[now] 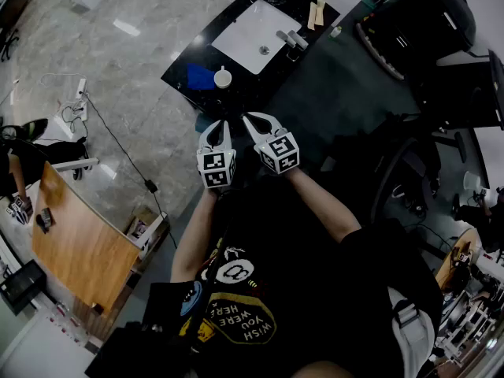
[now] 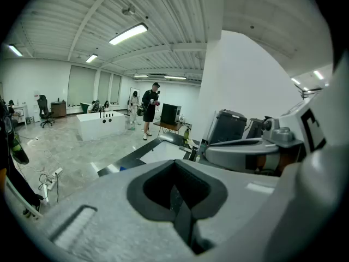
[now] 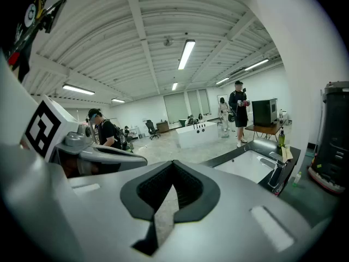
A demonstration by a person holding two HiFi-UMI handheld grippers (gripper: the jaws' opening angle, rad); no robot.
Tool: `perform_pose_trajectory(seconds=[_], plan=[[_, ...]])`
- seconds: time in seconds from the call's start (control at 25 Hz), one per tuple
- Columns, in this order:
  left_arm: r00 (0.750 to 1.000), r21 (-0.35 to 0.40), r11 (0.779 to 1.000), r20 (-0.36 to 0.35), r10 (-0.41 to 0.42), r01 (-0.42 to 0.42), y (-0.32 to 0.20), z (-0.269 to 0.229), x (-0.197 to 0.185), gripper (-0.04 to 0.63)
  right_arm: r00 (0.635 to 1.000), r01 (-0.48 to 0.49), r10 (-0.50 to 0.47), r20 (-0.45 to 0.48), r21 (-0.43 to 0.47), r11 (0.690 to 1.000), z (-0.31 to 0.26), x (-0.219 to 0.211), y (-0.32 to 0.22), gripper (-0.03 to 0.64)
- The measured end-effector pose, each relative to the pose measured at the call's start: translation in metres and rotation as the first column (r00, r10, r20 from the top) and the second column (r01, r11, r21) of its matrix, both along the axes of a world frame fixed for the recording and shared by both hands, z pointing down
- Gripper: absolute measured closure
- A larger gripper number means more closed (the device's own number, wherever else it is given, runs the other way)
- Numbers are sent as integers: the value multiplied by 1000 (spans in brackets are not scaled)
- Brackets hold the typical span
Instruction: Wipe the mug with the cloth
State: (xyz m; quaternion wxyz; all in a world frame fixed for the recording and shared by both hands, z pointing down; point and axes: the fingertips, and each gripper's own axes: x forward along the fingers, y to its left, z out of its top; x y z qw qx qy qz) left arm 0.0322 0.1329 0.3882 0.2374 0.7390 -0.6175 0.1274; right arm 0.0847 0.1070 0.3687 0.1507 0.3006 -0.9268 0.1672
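Note:
In the head view a blue cloth (image 1: pixel 200 76) lies on the black counter (image 1: pixel 183 82), with a small white mug (image 1: pixel 224 77) standing right beside it. I hold both grippers close to my chest, well short of the counter, tips pointing toward it. The left gripper (image 1: pixel 223 126) and the right gripper (image 1: pixel 253 120) are side by side and shut, with nothing between the jaws. In the left gripper view the left gripper (image 2: pixel 175 164) shows its pads meeting. The right gripper (image 3: pixel 173 166) looks the same in the right gripper view.
A white sink (image 1: pixel 257 35) with a faucet (image 1: pixel 291 39) is set in the counter, and bottles (image 1: pixel 316 2) stand behind it. A wooden table (image 1: pixel 77 246) and floor cables (image 1: pixel 118 144) lie to the left. Black equipment (image 1: pixel 429 22) and a chair (image 1: pixel 402 179) stand on the right. People (image 2: pixel 149 109) stand far off.

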Motion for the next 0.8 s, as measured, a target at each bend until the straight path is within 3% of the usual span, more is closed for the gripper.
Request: perform_pose_trajectory(seconds=[0.52,0.8], plan=[[1000,0,1000,16,6,-6,-6,3,-6,591,999,40,-40,-9,-2,999,14,-7,0,618],[1000,-11,1000,-8,-22,22,-5,9,-21,591,996,80,-81,-22,-32,996,26,-25,-2,618]])
